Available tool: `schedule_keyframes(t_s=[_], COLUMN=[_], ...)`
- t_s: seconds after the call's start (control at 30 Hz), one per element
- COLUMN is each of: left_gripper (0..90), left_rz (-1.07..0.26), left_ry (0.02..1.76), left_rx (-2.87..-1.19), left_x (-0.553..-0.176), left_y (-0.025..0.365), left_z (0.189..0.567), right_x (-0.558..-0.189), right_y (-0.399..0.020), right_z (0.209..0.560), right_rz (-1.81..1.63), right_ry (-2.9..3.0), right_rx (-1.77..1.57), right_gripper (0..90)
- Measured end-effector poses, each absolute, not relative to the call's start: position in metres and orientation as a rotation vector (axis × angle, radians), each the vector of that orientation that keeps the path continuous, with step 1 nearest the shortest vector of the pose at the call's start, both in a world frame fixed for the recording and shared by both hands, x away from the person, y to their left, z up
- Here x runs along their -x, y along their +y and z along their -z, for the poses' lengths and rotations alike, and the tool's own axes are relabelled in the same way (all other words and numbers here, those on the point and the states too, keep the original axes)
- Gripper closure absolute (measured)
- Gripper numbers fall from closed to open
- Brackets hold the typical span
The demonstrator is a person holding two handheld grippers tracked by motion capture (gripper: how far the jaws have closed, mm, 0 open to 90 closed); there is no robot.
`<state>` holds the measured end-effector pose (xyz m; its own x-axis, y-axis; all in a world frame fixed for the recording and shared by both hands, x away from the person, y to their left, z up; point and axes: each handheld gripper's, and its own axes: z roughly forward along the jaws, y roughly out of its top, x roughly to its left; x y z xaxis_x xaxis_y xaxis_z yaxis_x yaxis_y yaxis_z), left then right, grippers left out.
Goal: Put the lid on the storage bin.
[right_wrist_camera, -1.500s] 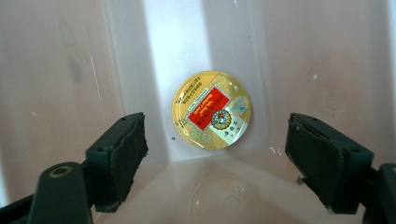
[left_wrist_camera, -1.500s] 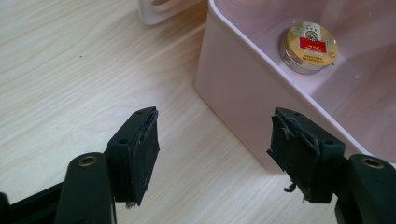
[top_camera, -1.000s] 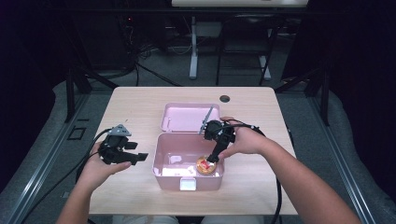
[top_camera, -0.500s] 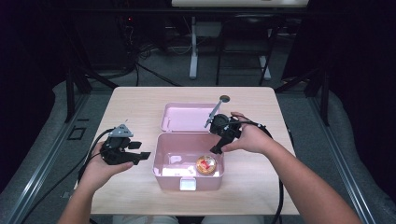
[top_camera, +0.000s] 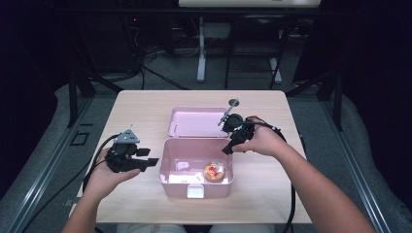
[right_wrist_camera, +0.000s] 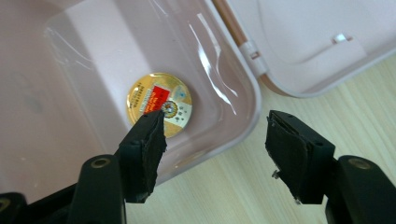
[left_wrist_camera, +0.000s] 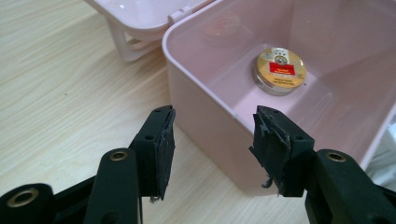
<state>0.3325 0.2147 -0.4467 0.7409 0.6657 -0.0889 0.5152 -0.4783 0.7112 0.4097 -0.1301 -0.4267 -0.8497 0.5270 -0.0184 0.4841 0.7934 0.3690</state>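
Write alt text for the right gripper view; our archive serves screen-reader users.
A round gold tin with a red label lies on the floor of an open pale pink plastic box on a light wooden table. The right gripper, its jaws open and empty, hovers over the box's rim.

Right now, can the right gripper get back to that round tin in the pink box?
Probably yes: the box is open, the tin lies uncovered on its floor, and the right gripper hangs empty by the rim.

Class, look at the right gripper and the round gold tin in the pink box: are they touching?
Apart. In the high view the right gripper is outside the pink box, beside its rim, while the tin lies alone on the box floor.
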Motion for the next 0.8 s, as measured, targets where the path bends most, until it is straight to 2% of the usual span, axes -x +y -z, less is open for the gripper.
schedule_keyframes(t_s=[0.37,0.8], left_gripper=[50.4,59.4], left_rz=[-0.229,-0.182], left_ry=[0.867,0.865], left_rx=[-2.225,-2.241], left_x=[-0.331,-0.33], left_y=[0.202,0.195], left_z=[0.451,0.455], right_x=[-0.411,-0.418], right_y=[-0.134,-0.136], right_z=[0.426,0.423], right_rz=[-0.548,-0.632], right_ry=[2.831,2.767], right_rx=[-0.896,-0.985], right_gripper=[47.2,50.4])
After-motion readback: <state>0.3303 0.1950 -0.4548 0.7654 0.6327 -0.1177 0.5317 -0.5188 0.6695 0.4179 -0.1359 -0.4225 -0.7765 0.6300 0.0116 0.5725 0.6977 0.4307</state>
